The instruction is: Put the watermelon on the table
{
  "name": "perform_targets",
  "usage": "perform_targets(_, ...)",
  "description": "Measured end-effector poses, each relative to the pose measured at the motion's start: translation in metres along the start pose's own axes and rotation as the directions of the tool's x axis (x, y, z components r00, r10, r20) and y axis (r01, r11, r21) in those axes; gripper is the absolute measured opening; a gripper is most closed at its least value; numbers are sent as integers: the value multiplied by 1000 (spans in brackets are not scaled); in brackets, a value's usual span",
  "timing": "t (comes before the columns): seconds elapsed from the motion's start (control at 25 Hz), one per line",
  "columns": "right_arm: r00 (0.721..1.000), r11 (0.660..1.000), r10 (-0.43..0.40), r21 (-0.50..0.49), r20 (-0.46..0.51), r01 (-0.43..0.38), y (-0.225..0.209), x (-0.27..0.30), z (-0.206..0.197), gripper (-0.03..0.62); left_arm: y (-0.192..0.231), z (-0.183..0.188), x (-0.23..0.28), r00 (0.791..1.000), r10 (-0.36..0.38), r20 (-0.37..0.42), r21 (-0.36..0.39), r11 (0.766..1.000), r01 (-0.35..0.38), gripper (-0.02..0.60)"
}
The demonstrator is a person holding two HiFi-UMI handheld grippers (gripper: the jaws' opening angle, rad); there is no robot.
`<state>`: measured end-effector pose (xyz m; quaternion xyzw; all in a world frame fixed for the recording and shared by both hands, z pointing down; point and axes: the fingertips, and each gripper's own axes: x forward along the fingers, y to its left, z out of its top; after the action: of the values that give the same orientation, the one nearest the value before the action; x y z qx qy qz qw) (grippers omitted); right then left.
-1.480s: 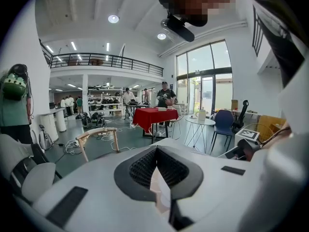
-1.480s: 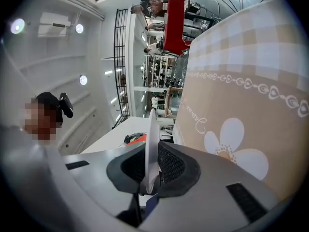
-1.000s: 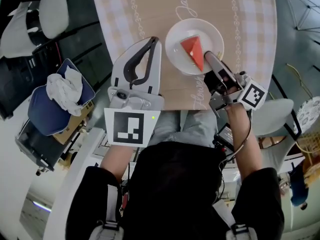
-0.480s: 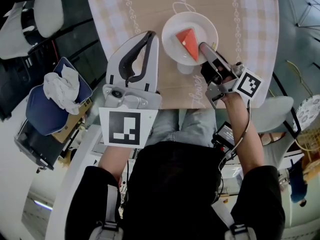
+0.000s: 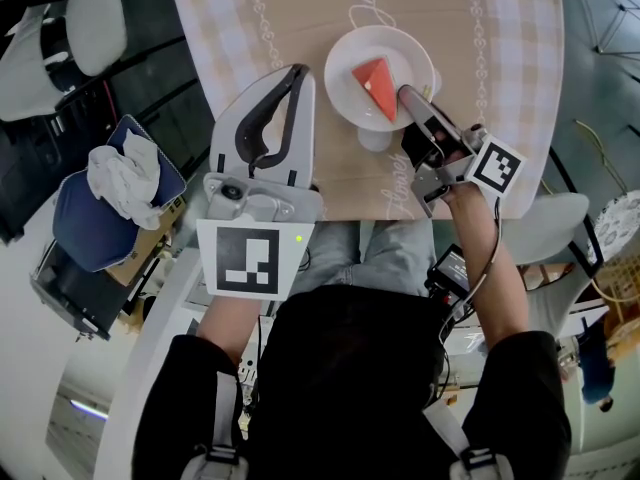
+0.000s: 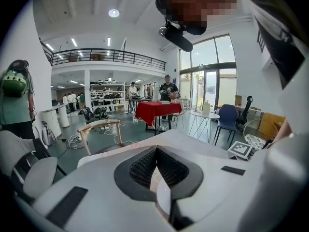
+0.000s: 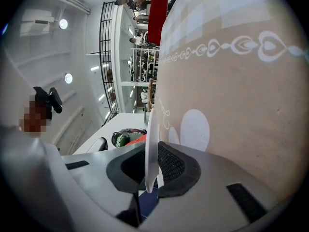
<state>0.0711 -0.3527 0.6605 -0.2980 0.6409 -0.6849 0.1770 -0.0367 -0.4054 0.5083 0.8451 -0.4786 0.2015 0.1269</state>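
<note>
- The table (image 5: 300, 28) has its cloth-covered top directly under the load. A round shadow on the cloth at the plate's near edge suggests the plate isn't seated yet, so your move is down, not sideways.
- Your left gripper (image 5: 297, 71) has its jaws pressed together on nothing. It sits left of the plate, apart from it, and isn't needed.
- There's 1 white plate (image 5: 342, 93), roughly level.
- Your right gripper (image 5: 408, 98) is clamped on the plate's near-right rim, which shows edge-on between the pads. It's the nearer hand.
- There's 1 watermelon (image 5: 376, 85) wedge on the plate, just beyond the right jaw tips. Its long axis runs roughly along that gripper's line, point toward you.
</note>
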Motion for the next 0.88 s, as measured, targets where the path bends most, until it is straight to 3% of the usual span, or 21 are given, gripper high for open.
perform_targets(0.88,993,993,-113,-26,-22,112,-15,5,-2,38,-2,-2,5,1000,-14,-9,-19,1000,14,7)
